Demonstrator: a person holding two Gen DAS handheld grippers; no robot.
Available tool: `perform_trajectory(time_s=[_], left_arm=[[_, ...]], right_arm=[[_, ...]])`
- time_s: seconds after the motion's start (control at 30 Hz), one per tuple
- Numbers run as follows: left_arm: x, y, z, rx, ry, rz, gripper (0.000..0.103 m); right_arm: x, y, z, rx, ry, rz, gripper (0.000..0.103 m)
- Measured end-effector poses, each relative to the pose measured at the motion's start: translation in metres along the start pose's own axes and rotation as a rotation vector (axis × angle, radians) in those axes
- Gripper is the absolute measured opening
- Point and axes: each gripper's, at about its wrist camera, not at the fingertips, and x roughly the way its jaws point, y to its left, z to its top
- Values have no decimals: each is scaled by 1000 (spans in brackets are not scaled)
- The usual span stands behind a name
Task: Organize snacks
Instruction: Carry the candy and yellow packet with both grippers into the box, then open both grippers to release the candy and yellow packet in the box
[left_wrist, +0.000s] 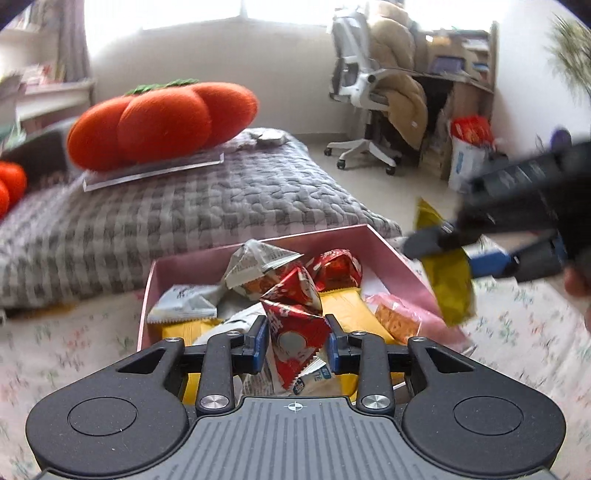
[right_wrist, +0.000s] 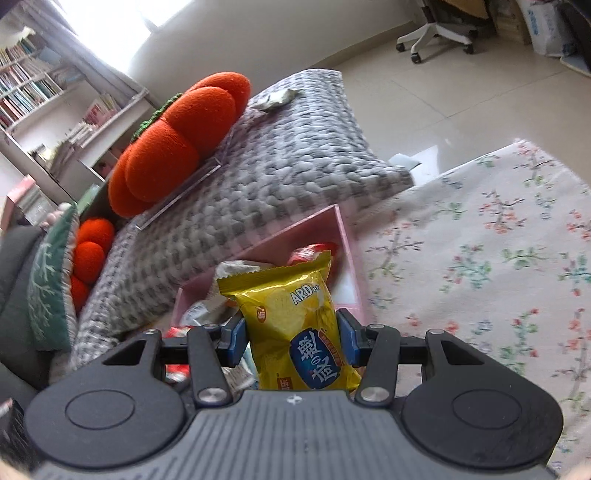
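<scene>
A pink box (left_wrist: 388, 251) on the floral cloth holds several snack packets: red, grey-white, yellow and pink ones. My left gripper (left_wrist: 295, 338) is shut on a red triangular packet (left_wrist: 291, 332) just above the box's near end. My right gripper (right_wrist: 291, 334) is shut on a yellow chip bag (right_wrist: 291, 325) and holds it above the box's right edge; the box shows in the right wrist view (right_wrist: 347, 251) too. In the left wrist view the right gripper (left_wrist: 443, 243) comes in from the right, blurred, with the yellow bag (left_wrist: 448, 284) hanging down.
A grey knitted blanket (left_wrist: 184, 210) lies behind the box, with an orange pumpkin cushion (left_wrist: 162, 122) on a clear tray. A floral cloth (right_wrist: 480, 258) covers the surface to the right. An office chair (left_wrist: 369, 92) and desk stand far back. Bookshelves (right_wrist: 33, 81) are at left.
</scene>
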Motion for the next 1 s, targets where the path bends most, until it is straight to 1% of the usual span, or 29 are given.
perform_trajectory(time_s=[0.03,0.1,0.13,0.2,0.33,0.4,0.43,0.47,0.5,0.53,0.6,0.67,0.77,0.83,0.9,0.93,1.0], left_arm=[[-1,-2,0,18,-1,-2,50],[-6,0,0,30,-16,-14,65],[-9,4,0,22,-23,-15,66],[-15,15,4,-28,-19,-15,66],[-32,44,11,-171,-38,-14,66],[-40,59,13,-248,-34,-4,66],[-43,68,12,-293,-30,1,66],[-46,75,11,-334,-27,2,67],[-49,82,9,-369,-20,4,68],[-50,87,8,-394,-11,7,68],[-52,96,4,-437,21,20,68],[-55,100,2,-459,41,23,68],[-64,97,0,-432,53,21,68],[-71,88,0,-377,62,38,69],[-80,77,-2,-321,68,46,70],[-84,71,-3,-290,75,42,71],[-92,64,-7,-245,75,31,72]], right_arm=[[2,1,1,3,-3,5,46],[6,3,1,4,-6,12,46],[8,4,1,4,-7,14,46],[11,7,2,11,-9,23,46],[15,19,6,1,-31,40,46],[17,28,8,-15,-52,60,50],[18,33,8,-29,-65,69,59],[17,36,7,-38,-79,75,74],[13,38,5,-41,-105,72,79],[11,38,4,-41,-116,64,81],[5,36,4,-45,-97,43,79],[-5,32,1,-46,-94,20,78],[-23,31,-4,-80,-96,-16,78],[-39,33,-11,-128,-107,-45,79],[-48,38,-18,-197,-107,-80,84],[-51,40,-22,-230,-102,-92,87],[-56,43,-26,-268,-86,-115,87]])
